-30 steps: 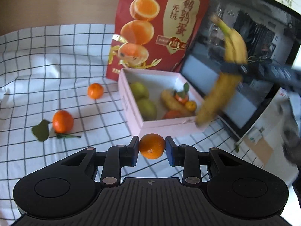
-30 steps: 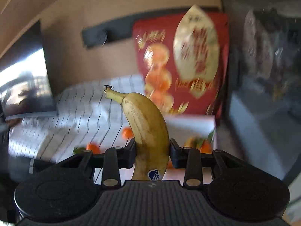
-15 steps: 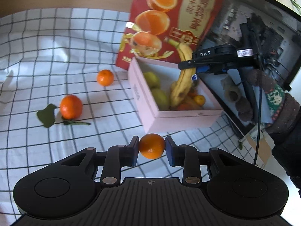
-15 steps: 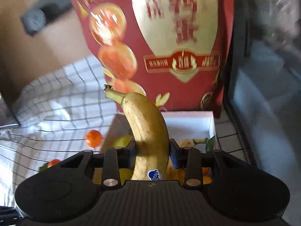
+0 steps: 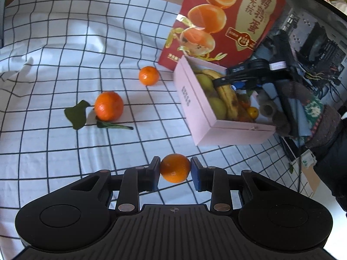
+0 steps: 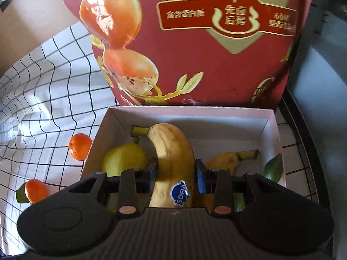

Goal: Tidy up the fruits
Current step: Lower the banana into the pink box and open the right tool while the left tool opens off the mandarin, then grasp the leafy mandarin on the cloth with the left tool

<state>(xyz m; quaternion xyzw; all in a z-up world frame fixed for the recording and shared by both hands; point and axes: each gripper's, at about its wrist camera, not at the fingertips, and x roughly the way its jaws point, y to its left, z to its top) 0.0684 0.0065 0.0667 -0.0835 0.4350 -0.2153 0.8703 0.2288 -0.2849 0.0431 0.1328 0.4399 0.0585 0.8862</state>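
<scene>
Inside the pink box (image 6: 269,127), which sits at the right edge of the checked tablecloth (image 5: 65,43) against the red gift bag (image 6: 195,54), the right gripper (image 6: 175,173) has a banana (image 6: 171,151) between its pads, stem toward the box's far left corner. The jaws are narrow and just beginning to ease apart, with the fruit between them. The banana looks lowered among a yellow-green pear (image 6: 123,160) and another banana (image 6: 227,160); whether it already rests on them I cannot tell.

To finish this step well, I would let the banana settle onto the fruit beneath before the pads let go fully, so it does not roll onto the pear or tip over the box wall. Then the gripper should draw back along its own line, clear of the rim.

Near the tablecloth's front edge, short of the box's near corner, the left gripper (image 5: 175,170) holds a mandarin (image 5: 175,168) pinched narrow between its pads. It should wait until the box is clear. Two more mandarins, a leafy one (image 5: 108,106) and a smaller one (image 5: 148,75), lie loose mid-cloth.
</scene>
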